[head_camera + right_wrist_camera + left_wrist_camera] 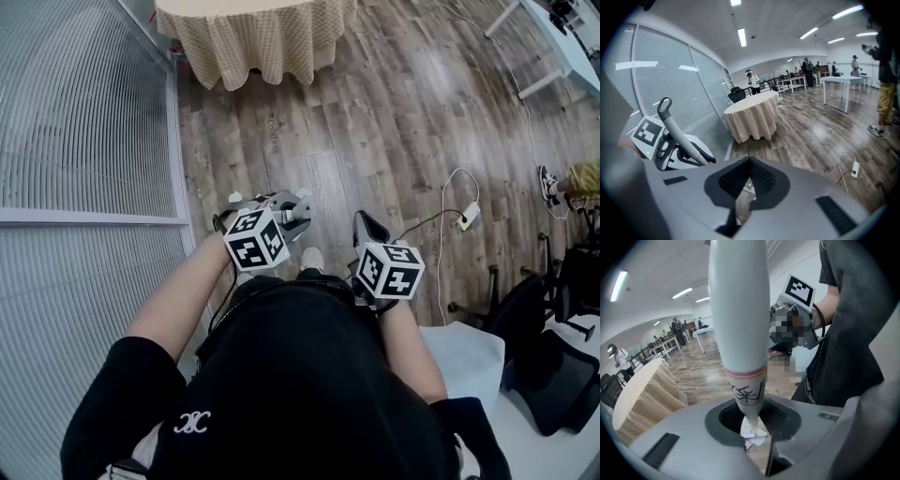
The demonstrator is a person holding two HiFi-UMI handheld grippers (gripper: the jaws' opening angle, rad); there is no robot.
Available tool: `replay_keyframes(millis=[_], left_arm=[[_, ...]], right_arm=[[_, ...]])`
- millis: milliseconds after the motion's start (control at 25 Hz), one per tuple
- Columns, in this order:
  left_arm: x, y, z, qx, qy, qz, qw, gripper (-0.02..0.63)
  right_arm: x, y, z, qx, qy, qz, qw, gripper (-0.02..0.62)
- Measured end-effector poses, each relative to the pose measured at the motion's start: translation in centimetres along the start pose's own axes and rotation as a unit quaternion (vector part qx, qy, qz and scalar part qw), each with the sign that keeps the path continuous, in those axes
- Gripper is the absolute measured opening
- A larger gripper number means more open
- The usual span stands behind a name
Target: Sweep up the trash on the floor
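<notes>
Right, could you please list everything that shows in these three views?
handle: one, white with a red band, upright in the left tool
paper scrap: one or two, white, on the floor below the left tool
round table: one, beige checked cloth, far along the floor
glass partition: one, grey ribbed, person's left
power strip with cable: one, white, floor at right
office chairs: at least two, black, lower right
long table: one, white, far right of the room
bystanders: several, far end of the room
floor: brown wood planks
shirt: one, black, on the person
left tool: one, grey, shut on the handle
right tool: one, grey, jaws together, holding nothing seen
</notes>
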State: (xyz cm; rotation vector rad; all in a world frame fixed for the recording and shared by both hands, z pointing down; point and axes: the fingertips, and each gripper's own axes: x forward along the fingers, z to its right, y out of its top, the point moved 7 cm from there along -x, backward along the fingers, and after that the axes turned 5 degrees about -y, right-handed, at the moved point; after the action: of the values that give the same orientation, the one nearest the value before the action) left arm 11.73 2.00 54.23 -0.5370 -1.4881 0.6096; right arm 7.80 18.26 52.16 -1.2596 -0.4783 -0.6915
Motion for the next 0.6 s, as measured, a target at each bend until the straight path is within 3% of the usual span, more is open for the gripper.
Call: replay_keyframes(millis=[160,400,600], left_arm=[[0.1,0.7,0.0,0.010,0.010,-0.027,0.9995,0.080],[-3.0,1.0,-1.7,-0.029,0.056,-0.003,0.9980,0.080],[-7.2,-1.5,-3.6,-0.036,0.086,-0.005,0.9956,0.080]], right_arm=[[0.1,0.0,1.2,0.011,0.008,0.003,1.000,0.014],[1.0,0.1,1.7,0.020,0.015,-0.001,1.000,0.014],[2.6,0.1,0.3,0.019,0.011,-0.003,1.000,0.014]])
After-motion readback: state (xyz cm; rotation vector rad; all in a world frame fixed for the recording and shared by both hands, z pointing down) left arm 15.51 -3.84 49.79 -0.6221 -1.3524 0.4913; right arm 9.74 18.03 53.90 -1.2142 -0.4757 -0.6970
